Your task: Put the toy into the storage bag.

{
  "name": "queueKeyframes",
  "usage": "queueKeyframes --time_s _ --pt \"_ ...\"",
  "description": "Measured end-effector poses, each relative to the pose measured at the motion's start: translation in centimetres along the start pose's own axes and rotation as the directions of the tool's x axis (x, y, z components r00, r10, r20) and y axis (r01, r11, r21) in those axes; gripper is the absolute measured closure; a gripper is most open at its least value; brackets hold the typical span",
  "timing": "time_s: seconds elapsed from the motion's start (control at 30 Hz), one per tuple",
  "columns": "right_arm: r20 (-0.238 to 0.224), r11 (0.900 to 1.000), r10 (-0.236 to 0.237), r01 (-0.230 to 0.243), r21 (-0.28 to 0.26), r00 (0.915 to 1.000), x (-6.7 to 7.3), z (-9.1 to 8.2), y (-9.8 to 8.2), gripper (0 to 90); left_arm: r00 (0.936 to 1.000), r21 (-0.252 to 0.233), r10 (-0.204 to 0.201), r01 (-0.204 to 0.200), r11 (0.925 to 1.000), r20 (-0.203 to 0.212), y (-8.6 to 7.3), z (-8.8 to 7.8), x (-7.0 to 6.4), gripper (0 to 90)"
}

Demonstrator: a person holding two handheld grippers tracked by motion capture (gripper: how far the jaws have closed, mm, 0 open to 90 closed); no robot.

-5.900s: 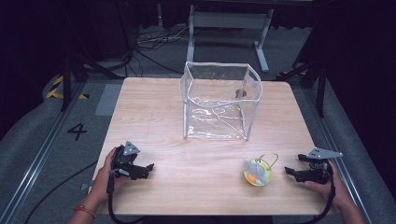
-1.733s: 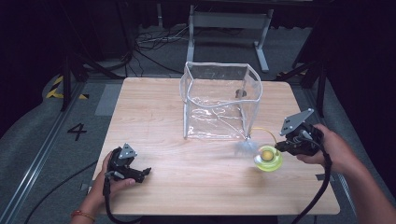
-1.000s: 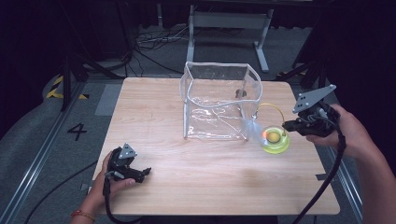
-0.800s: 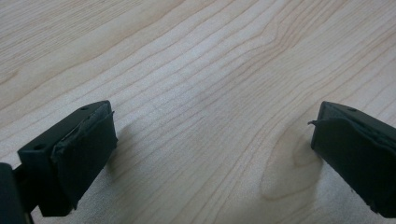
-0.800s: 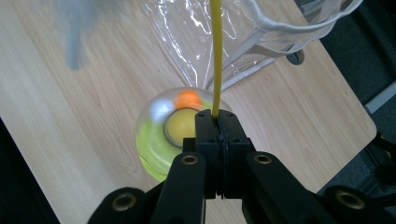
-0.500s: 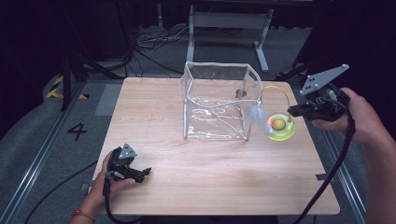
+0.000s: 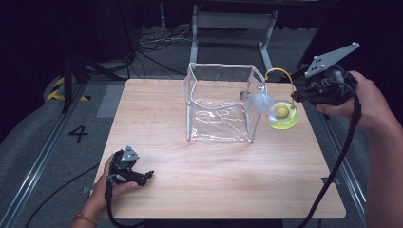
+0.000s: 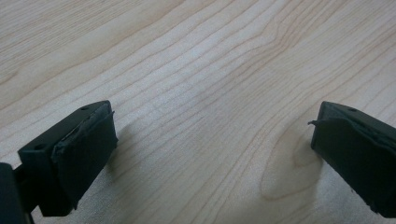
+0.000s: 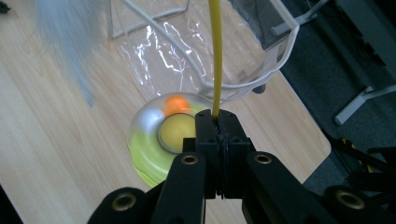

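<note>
Above the table's far right edge, the right gripper is clamped on the thin yellow wire loop of a round yellow-green plastic toy, which hangs just beside the clear plastic open-topped box. Down on the pale wooden table, the left gripper rests with its jaws wide apart.

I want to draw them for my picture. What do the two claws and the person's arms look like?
Both are black. The left claw and the right claw each carry a grey three-cornered plate with small holes and trail a black cable. In the left gripper view its pads are blocky and black. The arms show no sleeves; a red-orange band circles the left wrist.
</note>
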State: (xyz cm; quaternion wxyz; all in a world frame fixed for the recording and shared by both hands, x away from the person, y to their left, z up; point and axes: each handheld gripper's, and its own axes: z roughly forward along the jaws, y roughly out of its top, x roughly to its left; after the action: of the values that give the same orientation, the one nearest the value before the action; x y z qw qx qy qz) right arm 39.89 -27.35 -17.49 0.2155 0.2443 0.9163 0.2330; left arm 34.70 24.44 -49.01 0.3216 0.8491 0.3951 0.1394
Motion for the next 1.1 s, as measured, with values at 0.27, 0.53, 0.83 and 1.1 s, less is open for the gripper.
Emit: queueKeyframes --time_s 0.27,0.53,0.83,1.1 --pt "0.032 0.999 0.007 -0.005 -0.036 0.9995 -1.0 -1.1 2.8 88.9 1.0000 0.003 0.010 -0.010 0.9999 0.000 0.0 -0.1 0.1 0.5" --pt "0.034 0.999 0.000 0.001 -0.037 0.9994 -1.4 -0.2 5.4 88.9 1.0000 0.000 0.006 -0.006 1.0000 0.001 0.0 0.0 0.0 0.5" --pt "0.019 0.999 -0.007 0.008 -0.043 0.9998 -1.9 2.5 8.4 88.9 1.0000 0.000 0.009 -0.009 1.0000 -0.001 0.0 0.0 0.1 0.5" --pt "0.006 0.999 0.002 -0.001 -0.044 1.0000 -2.2 5.2 10.0 88.9 1.0000 0.001 0.007 -0.007 1.0000 0.002 0.0 0.0 0.0 0.4"
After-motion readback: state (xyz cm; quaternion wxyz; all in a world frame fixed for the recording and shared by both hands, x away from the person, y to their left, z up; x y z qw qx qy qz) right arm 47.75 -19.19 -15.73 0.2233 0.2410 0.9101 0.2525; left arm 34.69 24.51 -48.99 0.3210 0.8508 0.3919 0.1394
